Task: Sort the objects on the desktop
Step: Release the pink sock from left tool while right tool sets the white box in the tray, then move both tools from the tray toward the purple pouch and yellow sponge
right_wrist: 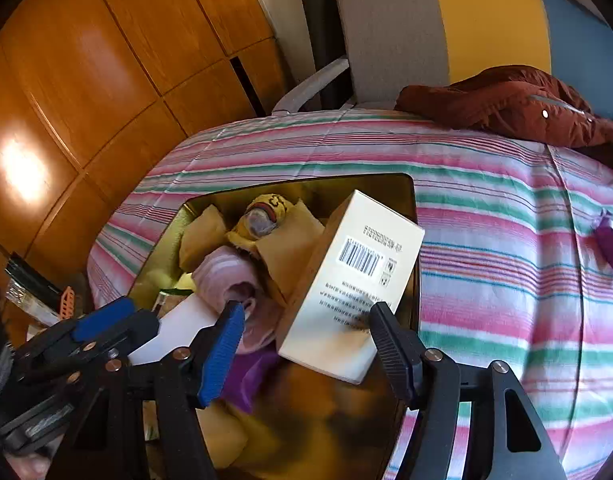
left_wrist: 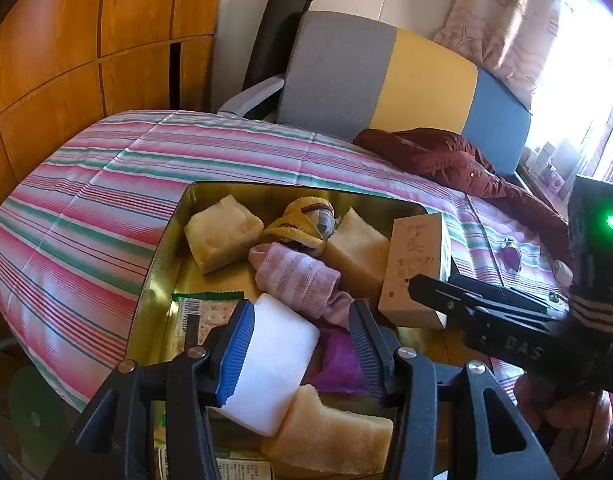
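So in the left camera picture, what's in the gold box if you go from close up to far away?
Tan foam sponge block → white rectangular foam block between the left gripper's jaws → pink-and-white striped rolled sock → yellow knitted toy with a goggle eye, near the far wall of the gold metal tin.

The left hand-held gripper (left_wrist: 302,344), black-framed with ribbed blue pads, points steeply downward, its jaws part-open; the left pad (left_wrist: 236,354) lies against a white rectangular foam block (left_wrist: 272,364), the right pad stands clear of it. The right hand-held gripper (right_wrist: 306,340), tilted down alike just to its right, has open jaws set around the near end of a cream cardboard box (right_wrist: 346,292), pads not pressing.
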The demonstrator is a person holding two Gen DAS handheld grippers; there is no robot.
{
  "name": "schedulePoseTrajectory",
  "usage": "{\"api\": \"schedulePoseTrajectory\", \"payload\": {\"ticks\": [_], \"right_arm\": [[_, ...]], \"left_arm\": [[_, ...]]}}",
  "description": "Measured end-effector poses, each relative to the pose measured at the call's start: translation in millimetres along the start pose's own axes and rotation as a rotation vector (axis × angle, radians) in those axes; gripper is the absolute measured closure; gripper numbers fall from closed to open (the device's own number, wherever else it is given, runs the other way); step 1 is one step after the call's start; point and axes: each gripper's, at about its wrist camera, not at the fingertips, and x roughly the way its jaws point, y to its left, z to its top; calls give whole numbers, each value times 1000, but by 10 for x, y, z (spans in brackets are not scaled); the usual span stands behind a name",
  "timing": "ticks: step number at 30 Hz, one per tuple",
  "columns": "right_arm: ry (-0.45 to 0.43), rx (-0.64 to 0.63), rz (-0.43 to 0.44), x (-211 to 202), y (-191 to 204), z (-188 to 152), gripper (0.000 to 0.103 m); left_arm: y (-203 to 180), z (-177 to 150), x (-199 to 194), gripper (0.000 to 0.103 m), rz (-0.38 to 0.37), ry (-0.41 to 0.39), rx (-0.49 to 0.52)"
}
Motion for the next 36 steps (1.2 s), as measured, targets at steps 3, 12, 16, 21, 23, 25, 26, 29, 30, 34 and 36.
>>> {"api": "schedulePoseTrajectory", "payload": {"ticks": [3, 12, 16, 21, 23, 25, 26, 29, 30, 34, 36], "right_arm": [[-1, -4, -2, 21, 7, 28, 37], [-43, 25, 12, -182, -8, -14, 22], [-79, 5, -6, -330, 42, -39, 13], [-122, -27, -51, -510, 95, -95, 5], [-132, -38, -64, -559, 104, -124, 4], [-139, -50, -85, -594, 115, -157, 4], [-142, -55, -95, -609, 118, -175, 4], [-145, -54, -113, -633, 93, -224, 4], [-143, -49, -117, -636, 71, -245, 4], [-137, -35, -126, -661, -5, -297, 4], [-139, -30, -136, -693, -57, -323, 4]], "left_arm": [[9, 0, -17, 53, 15, 0, -6], [5, -25, -108, 53, 81, -15, -6], [-15, -32, -180, 53, 105, -34, 3], [-59, -51, -275, 53, 159, -70, 22], [-72, -55, -309, 53, 164, -79, 23], [-94, -59, -324, 53, 159, -81, 25], [-103, -60, -329, 53, 160, -83, 29], [-158, -69, -349, 53, 160, -87, 44], [-178, -72, -357, 53, 155, -88, 48], [-262, -88, -375, 53, 132, -87, 64], [-307, -87, -372, 53, 115, -85, 71]]}}
